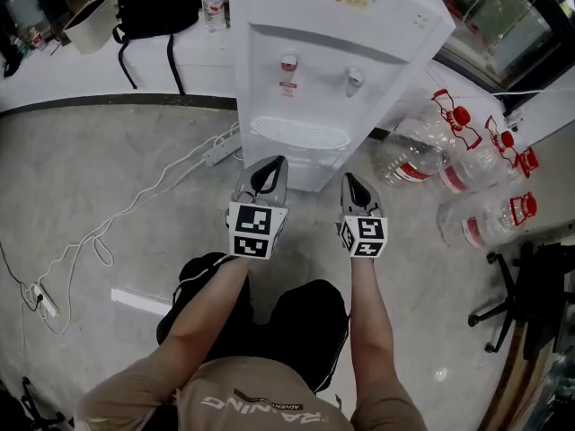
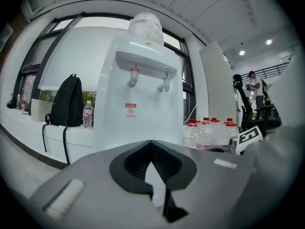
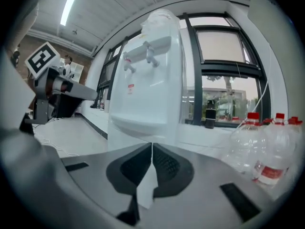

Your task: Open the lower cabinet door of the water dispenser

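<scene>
Grey polished floor point(image 1: 108, 196) runs up to a white ledge point(image 1: 90, 70) along the windows.

Both pairs of fingers are pressed together at the tips with nothing between them. This shows for the left gripper point(image 1: 272, 171) in its own view point(image 2: 151, 143) and for the right gripper point(image 1: 355, 189) in its own point(image 3: 151, 146). The two point side by side toward 12 o'clock at the water dispenser point(image 1: 332, 61), near its foot but apart from it. Each gripper view has its white front rising just beyond the fingertips point(image 2: 138, 104) point(image 3: 143, 94).

The lower cabinet door point(image 1: 312, 174) lies at 12 o'clock between the two pairs of fingers, under the drip tray. It is seen steeply from above, so its edges cannot be made out.

At 9 o'clock of the left fingers a power strip point(image 1: 218, 153) trails a white cable across the floor. Large clear water bottles with red caps point(image 1: 449, 142) lie at 2 o'clock of the right fingers. A black backpack point(image 1: 157, 3) sits at 11 o'clock on the ledge.
</scene>
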`<state>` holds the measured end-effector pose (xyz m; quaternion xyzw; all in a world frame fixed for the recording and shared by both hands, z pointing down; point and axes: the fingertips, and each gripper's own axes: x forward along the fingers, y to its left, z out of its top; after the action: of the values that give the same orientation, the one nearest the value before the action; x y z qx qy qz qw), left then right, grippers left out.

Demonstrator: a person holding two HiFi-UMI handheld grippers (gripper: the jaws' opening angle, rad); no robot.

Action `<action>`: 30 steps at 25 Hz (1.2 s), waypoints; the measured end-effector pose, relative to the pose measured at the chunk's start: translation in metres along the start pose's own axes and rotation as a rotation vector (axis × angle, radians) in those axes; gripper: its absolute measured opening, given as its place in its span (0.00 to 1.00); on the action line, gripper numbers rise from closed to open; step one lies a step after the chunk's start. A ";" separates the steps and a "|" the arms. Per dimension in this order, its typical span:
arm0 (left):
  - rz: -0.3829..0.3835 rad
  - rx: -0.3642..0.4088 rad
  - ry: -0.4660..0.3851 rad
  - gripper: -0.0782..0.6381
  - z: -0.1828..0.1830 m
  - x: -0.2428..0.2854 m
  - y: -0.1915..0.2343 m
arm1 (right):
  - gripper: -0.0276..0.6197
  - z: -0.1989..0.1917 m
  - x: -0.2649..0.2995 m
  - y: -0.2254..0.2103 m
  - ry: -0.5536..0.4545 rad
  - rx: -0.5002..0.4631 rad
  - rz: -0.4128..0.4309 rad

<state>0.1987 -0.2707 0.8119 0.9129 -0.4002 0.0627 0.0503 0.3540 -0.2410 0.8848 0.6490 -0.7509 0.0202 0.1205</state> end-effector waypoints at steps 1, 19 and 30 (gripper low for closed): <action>-0.008 -0.019 -0.004 0.12 -0.001 -0.001 -0.001 | 0.06 -0.005 0.004 -0.001 0.004 0.003 -0.002; -0.131 0.037 0.032 0.12 -0.006 0.004 -0.034 | 0.40 -0.075 0.075 -0.016 0.154 0.011 0.128; -0.180 0.014 0.044 0.12 -0.010 0.005 -0.040 | 0.45 -0.073 0.098 -0.025 0.143 0.035 0.250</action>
<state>0.2311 -0.2459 0.8207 0.9439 -0.3150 0.0810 0.0580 0.3777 -0.3263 0.9724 0.5491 -0.8151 0.0941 0.1589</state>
